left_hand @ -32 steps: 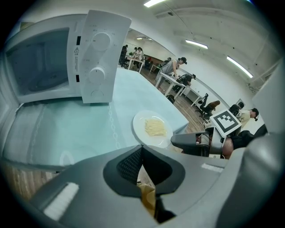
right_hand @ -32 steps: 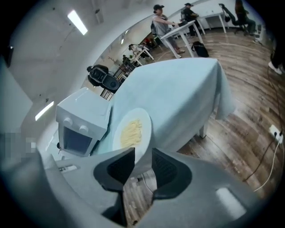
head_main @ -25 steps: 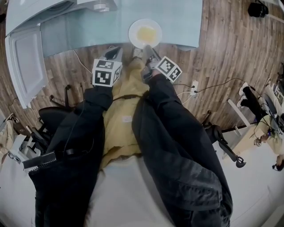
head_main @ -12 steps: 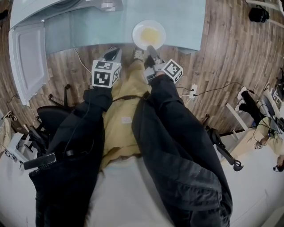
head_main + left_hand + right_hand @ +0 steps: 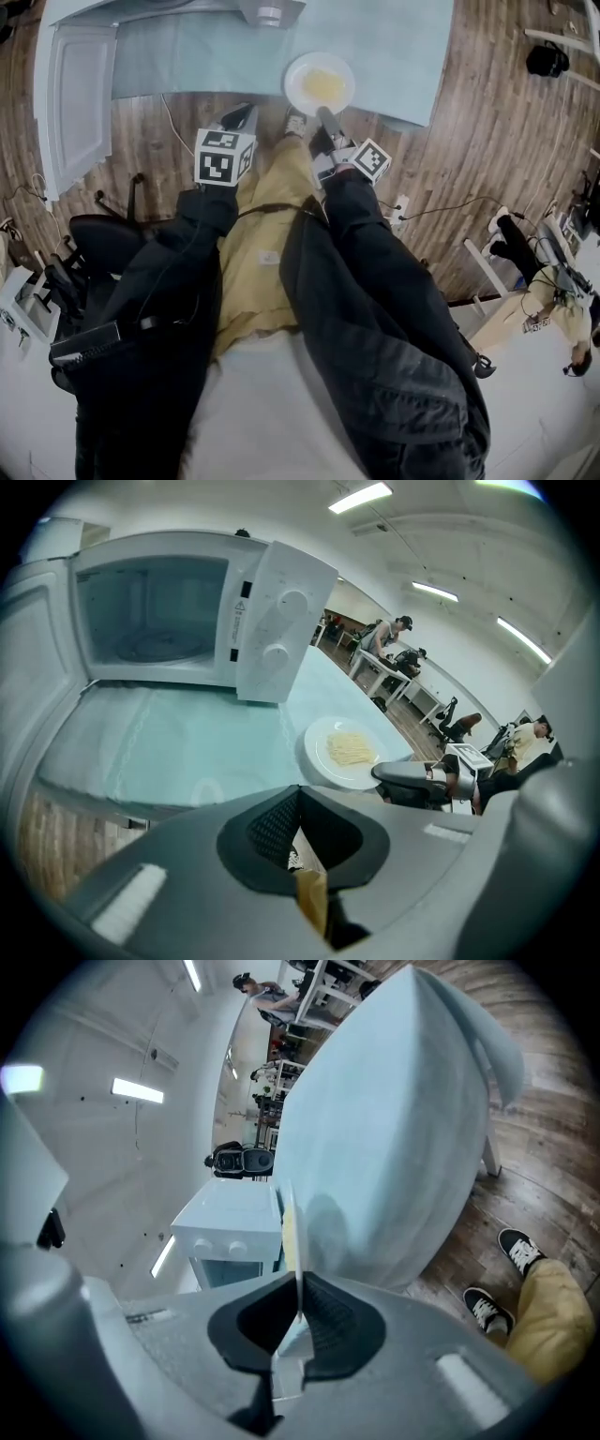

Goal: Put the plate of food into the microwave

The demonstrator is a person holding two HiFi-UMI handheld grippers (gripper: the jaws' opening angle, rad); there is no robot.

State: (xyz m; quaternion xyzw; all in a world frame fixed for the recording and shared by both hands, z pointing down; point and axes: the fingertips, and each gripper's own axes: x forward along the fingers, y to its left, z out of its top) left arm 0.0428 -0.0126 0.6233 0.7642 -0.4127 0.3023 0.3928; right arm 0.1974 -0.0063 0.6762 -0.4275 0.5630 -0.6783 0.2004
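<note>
At the upper left of the head view stands the microwave [image 5: 141,14], and its door [image 5: 80,94] is swung fully open toward the left edge. In the left tool view the microwave [image 5: 150,602] fills the upper left, with its empty chamber showing and the knob panel at the right of it.

The left tool [image 5: 246,110] hangs over the wooden floor [image 5: 141,141] just before the near edge of the pale blue surface [image 5: 394,56]. It points steeply down. In its own view the left tool [image 5: 300,794] is clenched, the jaws meeting at the tips with nothing between them.

Right of it, at the top centre, the plate [image 5: 320,84] with yellow food [image 5: 324,87] is at the near edge of the surface, well apart from the microwave. I cannot tell whether it rests there or is a little raised.

The right tool [image 5: 322,112] reaches the plate's near rim. Its jaws have just been closing, and in its own view the right tool [image 5: 298,1288] is grasping the thin white rim, which is seen edge-on between the pads. The left tool view shows the same: the right tool [image 5: 380,773] touches the plate [image 5: 319,761] at its right side.
</note>
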